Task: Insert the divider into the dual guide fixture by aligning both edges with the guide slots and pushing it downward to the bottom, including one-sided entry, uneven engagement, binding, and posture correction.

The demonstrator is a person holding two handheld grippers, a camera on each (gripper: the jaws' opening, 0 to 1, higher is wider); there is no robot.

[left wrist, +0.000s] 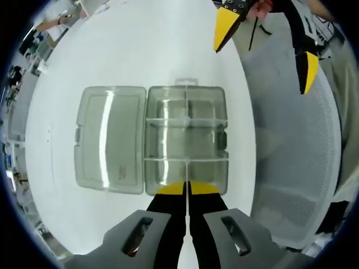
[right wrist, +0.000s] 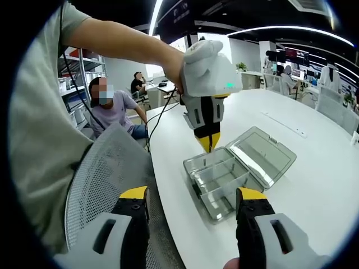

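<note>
Two yellow-tipped jaws of the left gripper [left wrist: 187,189] were pressed shut, poised over the near edge of the open clear box [left wrist: 187,140] on the white table [left wrist: 140,56], seemingly about to seat a divider [left wrist: 187,119] already in it. Beyond, the right gripper [left wrist: 263,47] hung spread and empty; I could read no writing.

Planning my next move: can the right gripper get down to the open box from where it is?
Probably yes. The right gripper is open and held back off the table edge; the clear box lies ahead, lid open, but the left gripper hovers over its near end.
</note>
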